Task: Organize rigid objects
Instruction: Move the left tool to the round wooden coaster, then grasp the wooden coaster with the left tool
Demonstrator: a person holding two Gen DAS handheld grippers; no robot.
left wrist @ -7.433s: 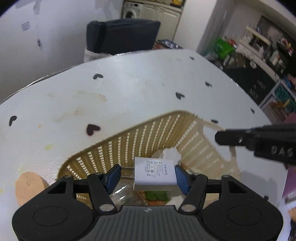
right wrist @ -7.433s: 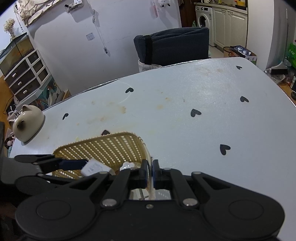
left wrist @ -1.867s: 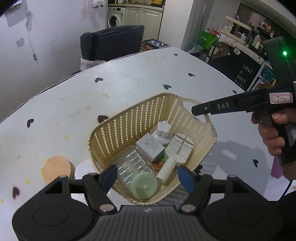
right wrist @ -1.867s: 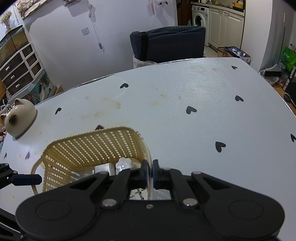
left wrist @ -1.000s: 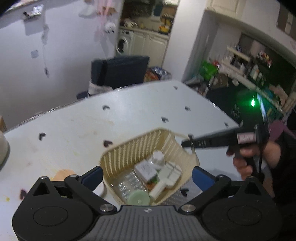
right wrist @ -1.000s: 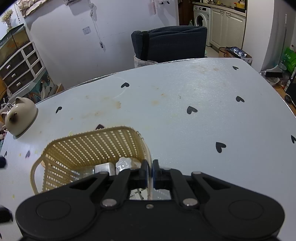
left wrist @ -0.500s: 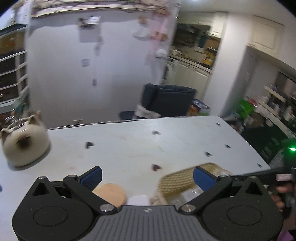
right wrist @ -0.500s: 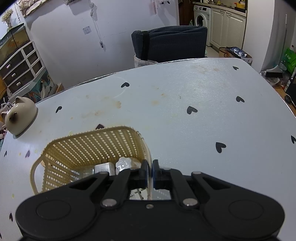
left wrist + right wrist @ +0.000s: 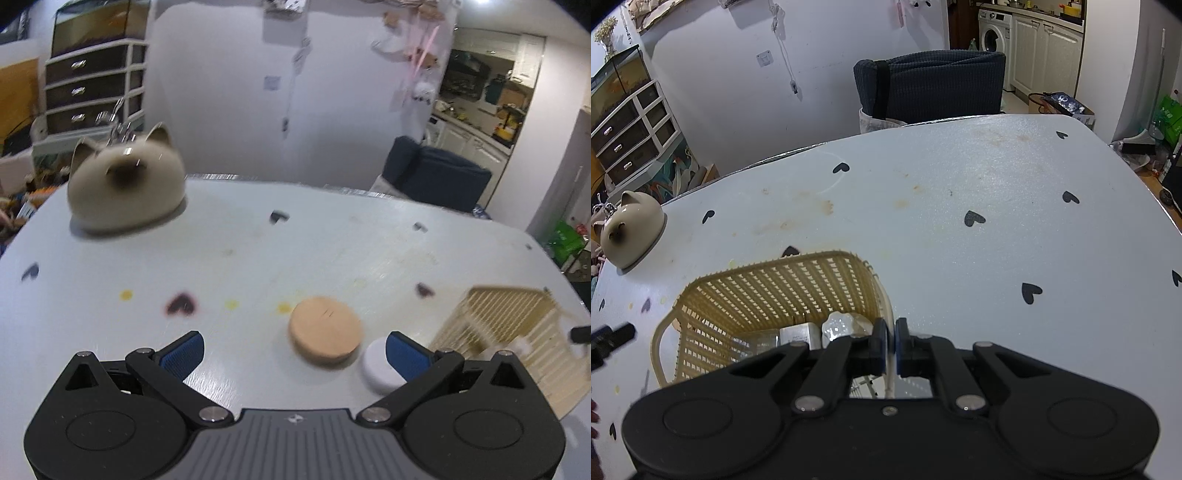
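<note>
My left gripper (image 9: 294,352) hangs open and empty low over the table, its blue pads wide apart. Just beyond them lies a round wooden disc (image 9: 325,330), and a small white round lid (image 9: 376,367) sits against the right pad. The cream woven basket (image 9: 498,325) stands at the right edge of that view. In the right wrist view my right gripper (image 9: 890,343) is shut on the near rim of the basket (image 9: 768,291). Inside lie a white charger (image 9: 799,334), a white knob (image 9: 842,328) and a clear bottle (image 9: 757,341).
A beige cat-shaped ceramic piece (image 9: 125,192) sits at the table's far left corner, also the cat piece (image 9: 631,229) in the right wrist view. The white table (image 9: 997,221) has black heart marks and stains. A dark chair (image 9: 931,85) stands behind it.
My left gripper swung left away from the basket and came down toward the wooden disc and white lid. The right gripper and the basket kept still.
</note>
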